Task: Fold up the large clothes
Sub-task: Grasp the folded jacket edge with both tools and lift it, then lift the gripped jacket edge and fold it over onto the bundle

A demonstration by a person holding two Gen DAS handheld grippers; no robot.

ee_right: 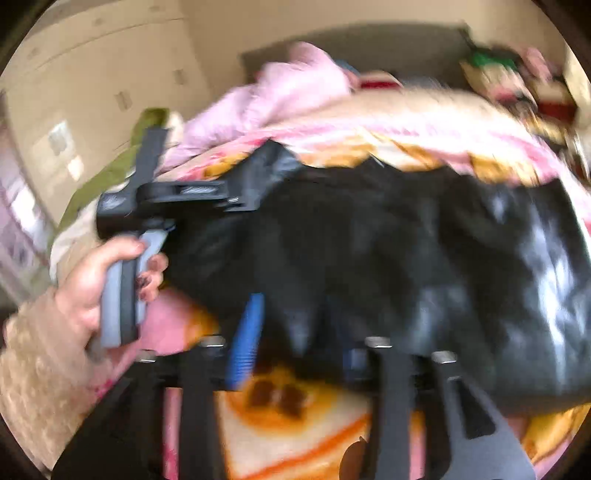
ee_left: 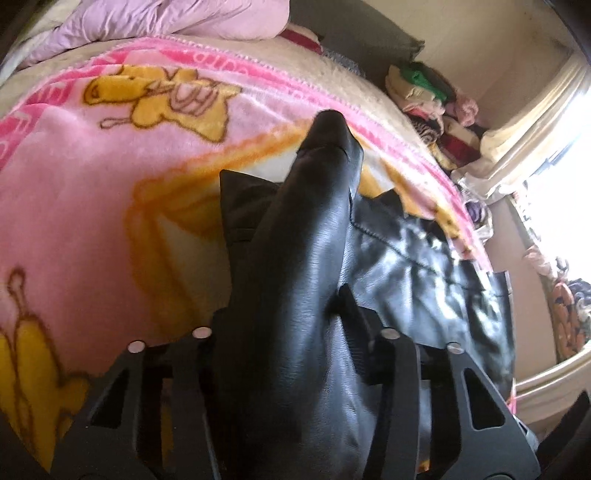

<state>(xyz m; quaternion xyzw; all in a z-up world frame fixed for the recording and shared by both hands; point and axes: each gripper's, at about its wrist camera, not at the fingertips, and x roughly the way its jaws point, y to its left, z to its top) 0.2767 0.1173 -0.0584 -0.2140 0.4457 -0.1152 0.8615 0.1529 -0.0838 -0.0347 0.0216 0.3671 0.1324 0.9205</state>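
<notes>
A black leather jacket (ee_left: 424, 266) lies spread on a pink and yellow cartoon blanket (ee_left: 92, 184) on a bed. A thick fold of the jacket rises between the fingers of my left gripper (ee_left: 284, 306), which is shut on it. In the blurred right wrist view the jacket (ee_right: 406, 240) fills the middle of the blanket (ee_right: 295, 424). My right gripper (ee_right: 299, 332) stands open at the jacket's near edge, its blue pads (ee_right: 247, 332) apart with nothing pinched. A hand (ee_right: 92, 280) in a fuzzy beige sleeve holds the left gripper (ee_right: 258, 173) at the jacket's left end.
A crumpled pale pink duvet (ee_left: 166, 22) lies at the head of the bed. Stacked clothes (ee_left: 436, 99) sit beside the bed on the right, under a bright window (ee_left: 565, 206). Cream wardrobe doors (ee_right: 92, 74) stand beyond the bed's left side.
</notes>
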